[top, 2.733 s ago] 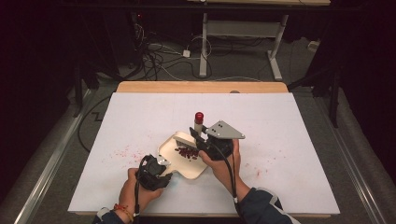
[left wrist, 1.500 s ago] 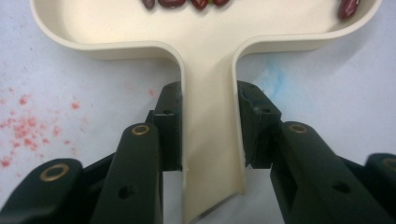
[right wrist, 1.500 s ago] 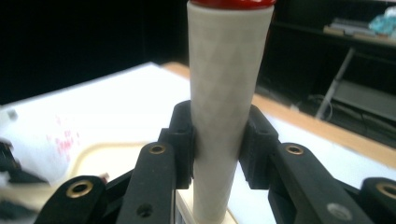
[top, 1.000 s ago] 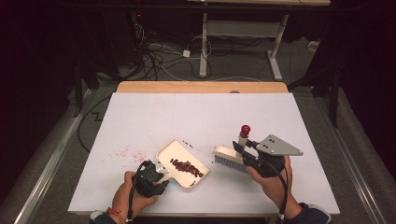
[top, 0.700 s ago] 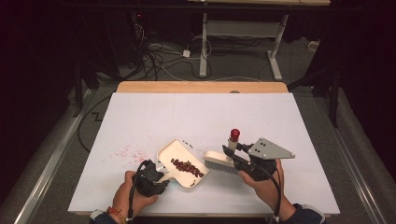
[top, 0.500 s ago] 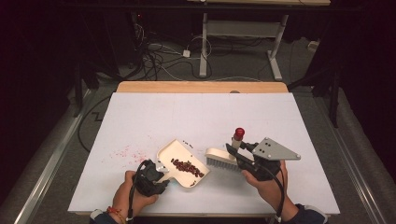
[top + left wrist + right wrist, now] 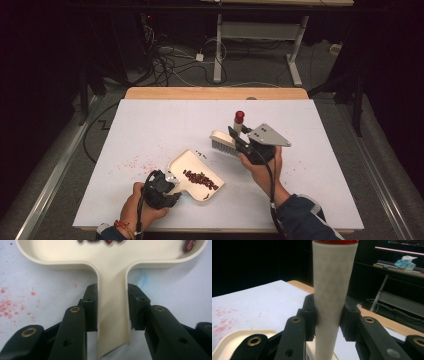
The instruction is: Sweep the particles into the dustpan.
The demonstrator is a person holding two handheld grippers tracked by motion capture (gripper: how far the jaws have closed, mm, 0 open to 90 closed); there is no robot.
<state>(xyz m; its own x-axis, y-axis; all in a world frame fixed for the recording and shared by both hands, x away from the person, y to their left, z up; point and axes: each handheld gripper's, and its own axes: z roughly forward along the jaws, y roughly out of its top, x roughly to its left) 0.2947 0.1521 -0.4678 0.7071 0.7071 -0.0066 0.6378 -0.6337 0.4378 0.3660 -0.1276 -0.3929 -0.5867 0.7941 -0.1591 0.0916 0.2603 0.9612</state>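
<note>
Low in the frame's centre, the left tool (image 7: 167, 184) clamps the handle of a cream dustpan (image 7: 195, 175) holding red beans (image 7: 200, 178) on the white desk (image 7: 150, 130). Right of centre, the right tool (image 7: 239, 139) grips a red-capped brush (image 7: 225, 140) by its upright handle.

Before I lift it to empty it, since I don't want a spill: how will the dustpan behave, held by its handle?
The dustpan looks like stiff moulded plastic, so it should not sag. The left claw grips only its narrow handle, so the tray may tip forward. The beans lie loose and would likely roll toward any lowered edge.
</note>
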